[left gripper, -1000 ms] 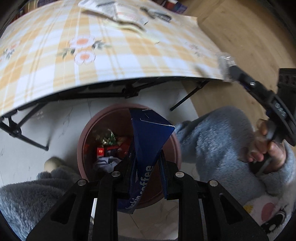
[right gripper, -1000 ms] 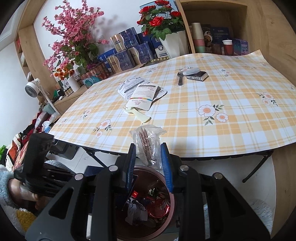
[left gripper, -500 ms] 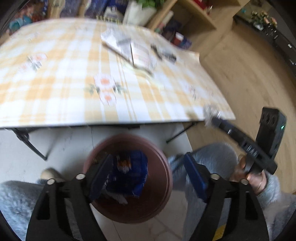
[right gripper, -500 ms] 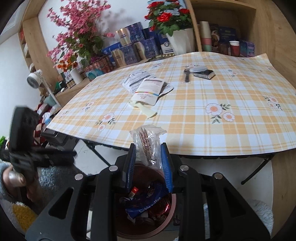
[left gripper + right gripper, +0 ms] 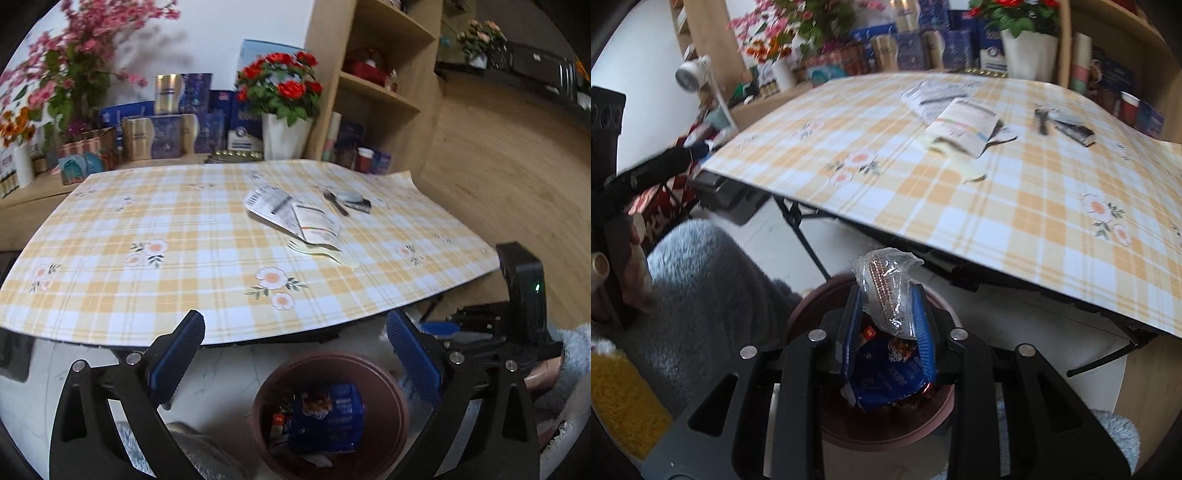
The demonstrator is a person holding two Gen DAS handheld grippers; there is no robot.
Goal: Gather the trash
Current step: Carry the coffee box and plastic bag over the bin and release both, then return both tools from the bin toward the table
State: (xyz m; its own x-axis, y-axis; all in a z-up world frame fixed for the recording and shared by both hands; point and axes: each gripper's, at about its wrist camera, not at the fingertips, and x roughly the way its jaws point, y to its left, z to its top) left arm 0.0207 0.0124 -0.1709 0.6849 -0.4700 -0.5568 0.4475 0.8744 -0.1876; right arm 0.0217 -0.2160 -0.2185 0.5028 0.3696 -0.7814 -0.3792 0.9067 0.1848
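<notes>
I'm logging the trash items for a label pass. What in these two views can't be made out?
- Printing on the white packets: right wrist view, motion blur.
- Contents under the blue coffee bag in the bin: left wrist view, the bag covers them.
- What the clear wrapper in the right gripper holds: only something brownish shows through crinkled plastic.
- Dark items far on the table: too small.

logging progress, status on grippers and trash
Left gripper empty, its fingers just opened; blue coffee bag in brown bin. Right gripper shut on clear wrapper above bin. Nothing in the way.
</notes>
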